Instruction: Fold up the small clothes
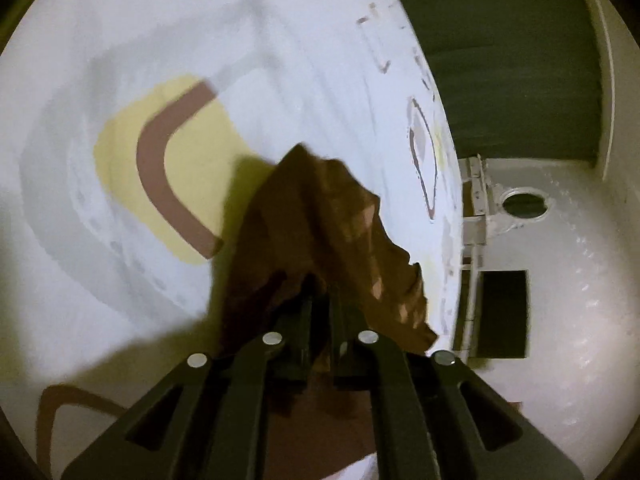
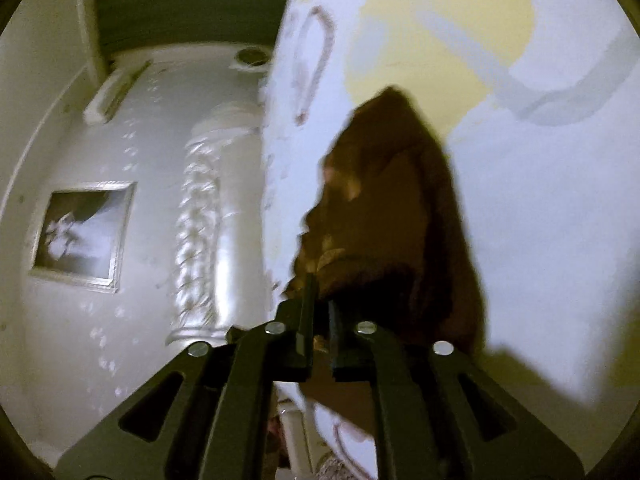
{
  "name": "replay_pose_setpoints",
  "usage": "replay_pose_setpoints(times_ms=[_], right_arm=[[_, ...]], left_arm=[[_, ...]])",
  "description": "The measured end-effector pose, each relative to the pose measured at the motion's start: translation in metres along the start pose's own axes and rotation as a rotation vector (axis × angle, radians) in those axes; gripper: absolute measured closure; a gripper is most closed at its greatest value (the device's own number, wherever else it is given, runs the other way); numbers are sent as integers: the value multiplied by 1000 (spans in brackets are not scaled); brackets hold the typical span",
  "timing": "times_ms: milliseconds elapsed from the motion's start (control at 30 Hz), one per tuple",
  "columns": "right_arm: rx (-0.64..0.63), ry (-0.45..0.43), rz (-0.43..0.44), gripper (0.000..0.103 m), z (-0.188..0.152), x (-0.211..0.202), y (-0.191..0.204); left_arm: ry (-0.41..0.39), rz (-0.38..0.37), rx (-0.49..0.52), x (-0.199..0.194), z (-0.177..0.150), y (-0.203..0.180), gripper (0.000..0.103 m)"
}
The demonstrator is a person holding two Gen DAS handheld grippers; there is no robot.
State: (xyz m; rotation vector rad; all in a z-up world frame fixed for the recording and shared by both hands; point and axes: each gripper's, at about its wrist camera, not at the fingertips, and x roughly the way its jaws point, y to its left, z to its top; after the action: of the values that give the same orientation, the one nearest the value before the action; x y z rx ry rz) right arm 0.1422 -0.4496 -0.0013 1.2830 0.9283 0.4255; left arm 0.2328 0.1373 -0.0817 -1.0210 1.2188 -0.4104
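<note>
A brown garment lies bunched on the white patterned bedsheet, close to the bed's edge. My left gripper is shut on the garment's near edge, and brown cloth fills the narrow slot between its fingers and hangs below them. In the right wrist view the same brown garment rises in a peak just ahead of my right gripper. Its jaws stand slightly apart, with a thin gap between the pads. The cloth sits at the fingertips, not pressed between them.
The sheet carries a yellow patch with a brown curved band. Beyond the bed's edge are a white wall, a dark panel, a framed picture and a carved white column.
</note>
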Motion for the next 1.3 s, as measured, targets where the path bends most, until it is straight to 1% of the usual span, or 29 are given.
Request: replay_pose_setpoints(times_ms=[33,67,100,133,167,200,233,267,333,400,433,500,600,700,800,867,967,1100,1233,1267,1300], right_arm=[[23,-10,11,78,2,0,-4],[31,-18,21,74,6,-1,-5],[29,-26,25,72,6,-4,-5],[10,-35,28,69,7,-9,-2],[-6,-39,27,67,8,-12,0],[-18,-47,18,63,9,-16,2],[-29,-63,3,61,9,-24,3],[-34,-76,1,61,9,-29,4],[-26,-106,3,61,9,-42,3],[-16,-124,18,61,2,-56,2],[-21,-124,18,61,0,-56,2],[-39,-106,10,61,-15,-58,3],[-30,-56,31,61,-35,-47,-2],[-17,-14,30,61,-50,-33,-7],[-5,-11,26,61,-55,-25,-12],[8,-13,28,61,-55,-21,-16],[9,-17,5,61,-53,-16,-19],[21,-38,-11,60,-54,-12,-22],[37,-61,-2,60,-51,-10,-23],[43,-72,1,60,-50,-10,-23],[48,-80,7,60,-49,-10,-23]], left_arm=[[12,-11,-15,0,2,3,89],[24,-27,-31,-1,3,6,83],[24,-58,-45,-7,4,8,81],[9,-64,-42,-15,6,8,75],[-11,-61,-34,-24,9,7,67],[-30,-57,-28,-32,12,7,64],[-49,-53,-23,-40,14,7,59],[-61,-50,-21,-48,16,7,57],[-79,-14,-8,-61,14,7,57],[-79,-6,12,-69,3,5,57],[-71,-5,21,-70,-3,4,56],[-56,-8,35,-68,-20,1,56],[-19,-10,34,-56,-45,0,56],[-21,9,36,-44,-59,0,56],[-59,21,20,-37,-60,1,56],[-78,14,6,-36,-58,2,56],[-106,35,21,-30,-53,-2,56],[-120,48,6,-25,-53,-1,55],[-127,49,11,-24,-52,-1,56],[-127,53,17,-24,-52,-2,59],[-136,74,31,-25,-52,-4,69]])
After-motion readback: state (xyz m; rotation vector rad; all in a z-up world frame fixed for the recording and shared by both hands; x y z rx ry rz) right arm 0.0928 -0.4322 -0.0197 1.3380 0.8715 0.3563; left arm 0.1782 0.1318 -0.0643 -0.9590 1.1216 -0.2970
